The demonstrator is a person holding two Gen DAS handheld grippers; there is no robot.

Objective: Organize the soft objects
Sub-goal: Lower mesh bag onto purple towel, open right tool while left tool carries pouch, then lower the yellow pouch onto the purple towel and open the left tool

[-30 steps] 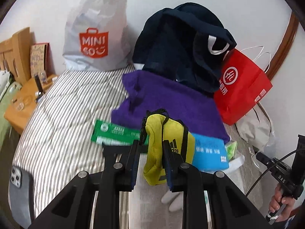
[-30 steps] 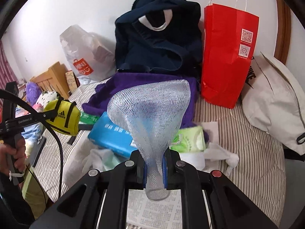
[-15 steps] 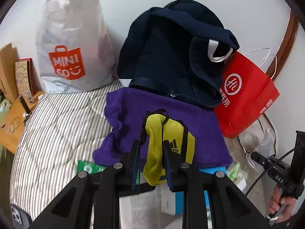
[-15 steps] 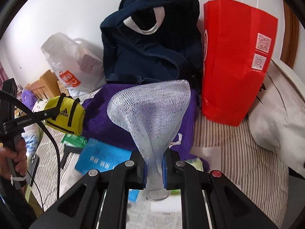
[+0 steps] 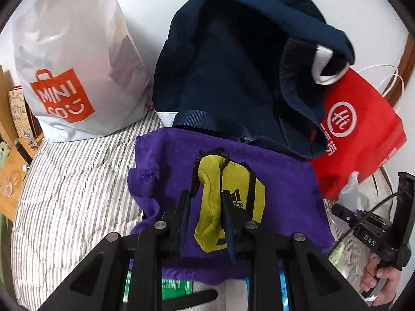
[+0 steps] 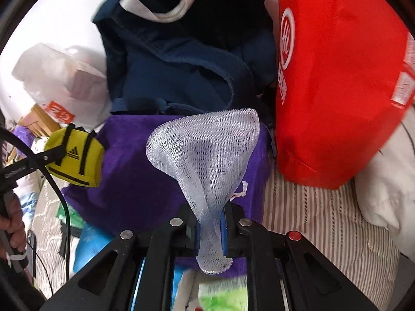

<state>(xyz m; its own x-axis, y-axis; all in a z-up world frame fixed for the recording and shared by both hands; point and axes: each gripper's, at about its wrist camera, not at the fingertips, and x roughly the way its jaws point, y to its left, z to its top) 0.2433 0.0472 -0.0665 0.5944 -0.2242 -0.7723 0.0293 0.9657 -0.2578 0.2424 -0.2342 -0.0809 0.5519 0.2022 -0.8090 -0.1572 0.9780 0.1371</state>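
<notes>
Striped bed (image 5: pixel 77 181) w/ a navy backpack (image 5: pixel 233 77) propped at the wall, white shopping bag (image 5: pixel 70 64) to its left, red paper bag (image 6: pixel 337 90) to its right. Purple towel (image 5: pixel 280 186) lies spread in front of the backpack. Left tool (image 5: pixel 207 204) is clamped on a yellow pouch (image 5: pixel 233 194), held above the towel. Right tool (image 6: pixel 209 223) pinches the neck of a white mesh bag (image 6: pixel 207 150), also over the towel.
</notes>
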